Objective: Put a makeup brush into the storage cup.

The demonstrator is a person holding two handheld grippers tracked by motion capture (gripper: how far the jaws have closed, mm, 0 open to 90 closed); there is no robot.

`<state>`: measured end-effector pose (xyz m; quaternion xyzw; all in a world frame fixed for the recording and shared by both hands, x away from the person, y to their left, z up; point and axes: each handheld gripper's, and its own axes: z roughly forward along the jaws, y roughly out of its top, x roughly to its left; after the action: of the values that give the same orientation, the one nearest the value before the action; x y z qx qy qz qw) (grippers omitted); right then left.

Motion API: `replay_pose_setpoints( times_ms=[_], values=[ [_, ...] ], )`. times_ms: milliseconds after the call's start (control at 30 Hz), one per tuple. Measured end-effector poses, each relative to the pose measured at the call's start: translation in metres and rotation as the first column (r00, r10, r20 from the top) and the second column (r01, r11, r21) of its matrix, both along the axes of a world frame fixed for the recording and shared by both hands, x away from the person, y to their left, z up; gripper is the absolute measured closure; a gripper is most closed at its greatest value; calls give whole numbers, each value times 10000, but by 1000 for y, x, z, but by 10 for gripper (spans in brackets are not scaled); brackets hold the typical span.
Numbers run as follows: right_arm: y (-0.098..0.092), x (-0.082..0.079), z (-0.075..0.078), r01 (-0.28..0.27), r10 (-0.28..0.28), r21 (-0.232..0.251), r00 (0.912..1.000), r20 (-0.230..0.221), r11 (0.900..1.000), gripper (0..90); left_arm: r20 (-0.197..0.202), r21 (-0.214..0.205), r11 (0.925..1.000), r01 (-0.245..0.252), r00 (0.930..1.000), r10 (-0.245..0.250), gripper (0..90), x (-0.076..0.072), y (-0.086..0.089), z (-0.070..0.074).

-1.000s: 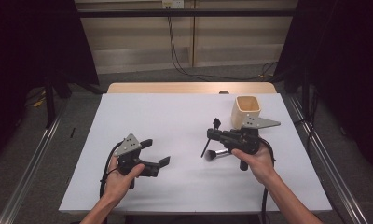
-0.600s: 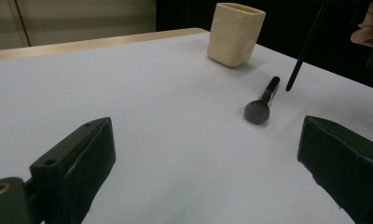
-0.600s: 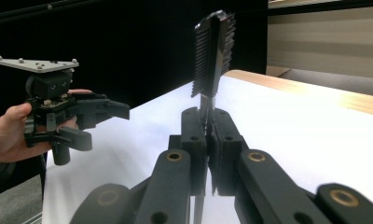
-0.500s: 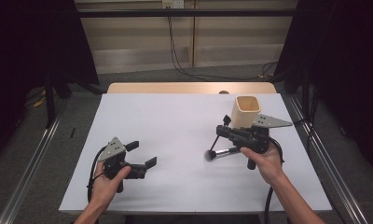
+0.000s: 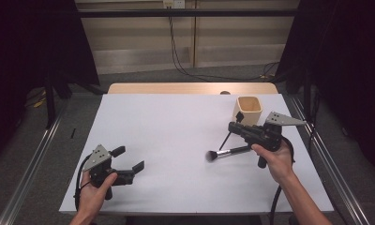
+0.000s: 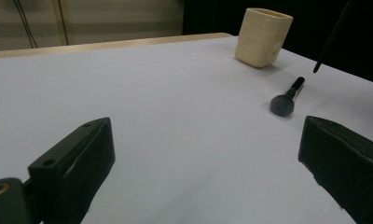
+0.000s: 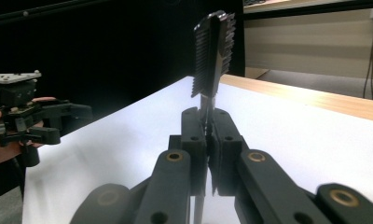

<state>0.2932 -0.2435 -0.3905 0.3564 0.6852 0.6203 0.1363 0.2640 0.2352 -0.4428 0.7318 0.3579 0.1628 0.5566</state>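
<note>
A thin black comb (image 7: 213, 51) stands clamped between the pinched jaws of the right tool (image 7: 207, 135), its tip hanging above the white surface (image 5: 176, 126). 1 makeup brush (image 5: 225, 153) lies just beside it, near a cream cup (image 5: 249, 109). The left tool (image 5: 129, 164) gapes wide, apparently holding nothing.

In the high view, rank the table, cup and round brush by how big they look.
1. Table, by far the largest.
2. Cup.
3. Round brush: longer than the cup is wide, but thin, so it covers less of the picture; the call between these two is close.
</note>
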Motion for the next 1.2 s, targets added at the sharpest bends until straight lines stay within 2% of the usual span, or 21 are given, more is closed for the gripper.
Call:
replay_pose_setpoints(
  times_ms=[67, 100, 167, 233, 433, 533, 567, 700, 767, 867, 1067, 1200],
  values=[
    [-2, 0, 1, 78, -78, -16, 10000, 16, 10000, 860, -3, -17, 9999, -148, 9999, 148, 37, -1, 3, 0],
    [-3, 0, 1, 109, -109, -4, 9999, 26, 9999, 859, -20, 66, 9998, -209, 9998, 209, 34, -2, 3, 0],
    [-5, 0, 1, 190, -190, -73, 9998, 5, 9998, 860, -153, 292, 9996, -13, 9999, 18, 33, -5, 4, -3],
    [-8, 1, 2, 280, -281, -128, 9996, -33, 9995, 859, -73, 400, 9991, -146, 9999, 149, 33, -8, 6, -5],
    [-14, 3, 5, 469, -469, -169, 9989, 25, 9988, 859, 88, 31, 9990, -454, 9989, 454, 29, -12, 15, -3],
    [-18, 3, 7, 527, -527, 61, 9986, 49, 9986, 859, 539, 2, 9978, -659, 9964, 658, 30, -14, 19, 0],
    [-19, 4, 7, 560, -560, 49, 9984, -5, 9984, 859, 558, -28, 9975, -700, 9960, 700, 30, -14, 20, 1],
    [-22, 5, 9, 670, -668, -136, 9977, 134, 9977, 859, 301, 27, 9958, -912, 9954, 911, 31, -14, 23, -4],
    [-23, 6, 12, 734, -728, -249, 9971, 241, 9970, 859, 355, 125, 9955, -936, 9950, 931, 31, -15, 23, -3],
    [-28, 8, 17, 920, -915, -131, 9953, 329, 9957, 859, 293, 123, 9945, -1037, 9942, 1033, 31, -15, 23, -3],
    [-34, 15, 27, 1168, -1151, -660, 9930, 278, 9910, 859, 297, 138, 9938, -1106, 9935, 1101, 32, -15, 26, -3],
    [-41, 21, 33, 1411, -1388, -614, 9895, 404, 9881, 859, 255, 130, 9933, -1147, 9931, 1143, 32, -14, 26, -3]
  ],
)
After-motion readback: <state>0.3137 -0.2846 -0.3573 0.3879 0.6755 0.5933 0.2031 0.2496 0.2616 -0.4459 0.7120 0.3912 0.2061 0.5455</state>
